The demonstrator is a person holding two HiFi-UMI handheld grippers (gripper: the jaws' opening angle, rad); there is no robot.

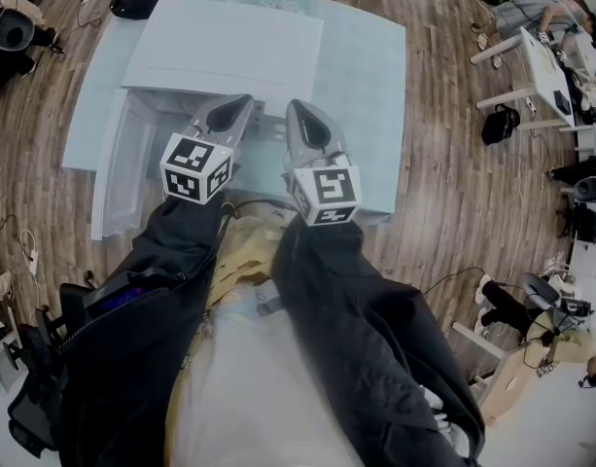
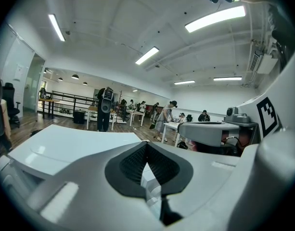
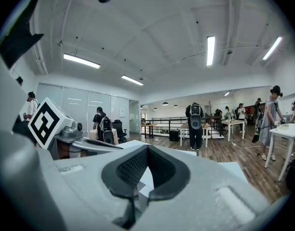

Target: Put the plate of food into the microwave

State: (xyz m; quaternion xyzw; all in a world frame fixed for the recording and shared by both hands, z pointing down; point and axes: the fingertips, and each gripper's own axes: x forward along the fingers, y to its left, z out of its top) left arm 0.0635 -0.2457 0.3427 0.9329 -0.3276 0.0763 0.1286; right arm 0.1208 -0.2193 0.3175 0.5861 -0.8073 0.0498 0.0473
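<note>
A white microwave (image 1: 225,52) stands on a pale blue table (image 1: 375,86), seen from above; its door (image 1: 118,178) looks swung open to the left. No plate of food shows in any view. My left gripper (image 1: 241,100) and right gripper (image 1: 296,105) are held side by side just above the microwave's front edge, a small gap between them. Both point away from me with their jaws together and nothing between them. The left gripper view shows its closed tips (image 2: 146,146) over the microwave's white top (image 2: 65,143). The right gripper's tips (image 3: 147,148) are closed too.
A black object (image 1: 137,0) lies at the table's far left corner. Wood floor surrounds the table. White desks (image 1: 541,66) with seated people are at the right, an office chair (image 1: 35,397) at the lower left. A standing person (image 3: 195,124) is across the room.
</note>
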